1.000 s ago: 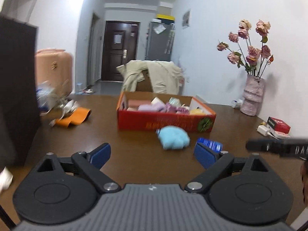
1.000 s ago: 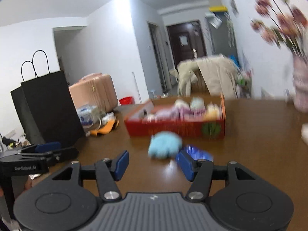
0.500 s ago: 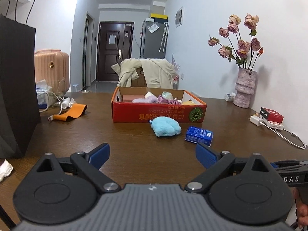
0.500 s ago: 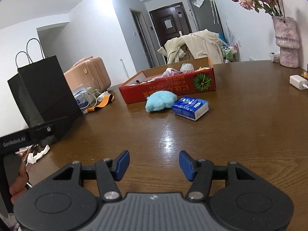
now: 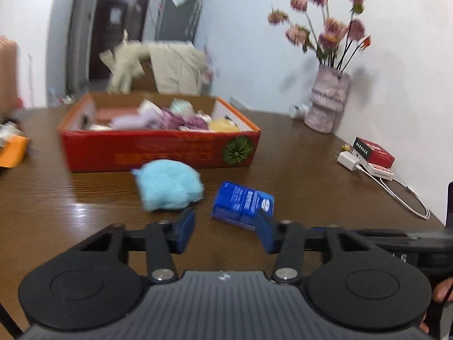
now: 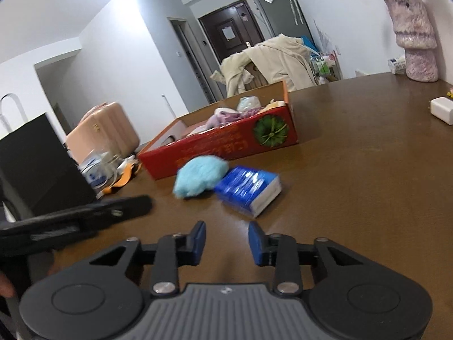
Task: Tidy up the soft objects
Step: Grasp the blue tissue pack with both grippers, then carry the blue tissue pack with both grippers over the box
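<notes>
1. Both grippers, left (image 5: 225, 228) & right (image 6: 225, 239), jaws apart, empty.
2. Blue fluffy thing (image 5: 168, 188) on table, just in front of red box (image 5: 158, 150), beside tissue pack (image 5: 243, 202).
3. Risk: the fingers snag the pack too, or shove the fluff away.

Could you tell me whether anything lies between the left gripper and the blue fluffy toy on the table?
Nothing visible does. The left gripper is open, and the toy lies just beyond its left fingertip with only bare table between. The blue pack sits beside the toy to the right, not in the path.
</notes>
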The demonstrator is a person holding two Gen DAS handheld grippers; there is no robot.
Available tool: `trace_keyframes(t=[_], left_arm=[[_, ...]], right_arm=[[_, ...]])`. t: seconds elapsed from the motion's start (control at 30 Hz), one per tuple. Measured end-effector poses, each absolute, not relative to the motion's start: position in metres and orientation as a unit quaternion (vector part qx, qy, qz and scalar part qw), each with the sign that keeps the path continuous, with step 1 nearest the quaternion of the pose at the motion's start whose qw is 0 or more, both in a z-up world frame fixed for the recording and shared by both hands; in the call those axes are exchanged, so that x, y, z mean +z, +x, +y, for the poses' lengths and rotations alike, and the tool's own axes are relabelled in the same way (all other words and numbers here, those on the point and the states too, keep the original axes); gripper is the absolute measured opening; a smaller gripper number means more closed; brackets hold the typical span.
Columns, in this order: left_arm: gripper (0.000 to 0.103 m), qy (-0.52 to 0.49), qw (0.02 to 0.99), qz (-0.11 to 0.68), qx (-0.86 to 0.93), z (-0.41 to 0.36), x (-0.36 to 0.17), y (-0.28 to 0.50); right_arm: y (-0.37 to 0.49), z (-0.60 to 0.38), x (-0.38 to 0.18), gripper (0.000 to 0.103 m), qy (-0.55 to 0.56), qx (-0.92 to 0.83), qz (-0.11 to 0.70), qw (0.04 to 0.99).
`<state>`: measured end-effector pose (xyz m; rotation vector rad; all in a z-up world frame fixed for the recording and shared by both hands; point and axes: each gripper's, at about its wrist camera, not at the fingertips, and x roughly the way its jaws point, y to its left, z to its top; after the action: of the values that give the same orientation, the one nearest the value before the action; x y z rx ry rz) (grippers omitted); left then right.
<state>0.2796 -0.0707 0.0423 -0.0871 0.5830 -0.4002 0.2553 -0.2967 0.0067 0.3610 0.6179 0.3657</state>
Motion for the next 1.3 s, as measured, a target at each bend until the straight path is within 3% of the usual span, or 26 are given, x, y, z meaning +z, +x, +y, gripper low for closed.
trace_keyframes(t=[0.3, 0.67, 0.8, 0.93, 1.3], left_arm=[[0.038, -0.13, 0.889, 0.37, -0.238, -0.08, 0.005, 0.382], [0.036, -0.183, 0.869, 0.383, -0.254, -0.072, -0.013, 0.384], [0.027, -0.189, 0.869, 0.38, -0.252, -0.068, -0.014, 0.385], [0.022, -0.169, 0.881, 0.372, -0.24, -0.074, -0.001, 0.365], [0.022, -0.17, 0.912, 0.31, -0.21, -0.037, 0.04, 0.248]], right_arm=[[0.337, -0.308, -0.021, 0.026, 0.251, 0.169, 0.333, 0.893], [0.352, -0.318, -0.035, 0.024, 0.268, 0.164, 0.323, 0.893], [0.349, -0.317, -0.034, 0.022, 0.264, 0.161, 0.319, 0.896], [0.335, -0.313, -0.024, 0.017, 0.241, 0.151, 0.309, 0.908], [0.238, -0.27, 0.022, 0.016, 0.205, 0.187, 0.257, 0.926]])
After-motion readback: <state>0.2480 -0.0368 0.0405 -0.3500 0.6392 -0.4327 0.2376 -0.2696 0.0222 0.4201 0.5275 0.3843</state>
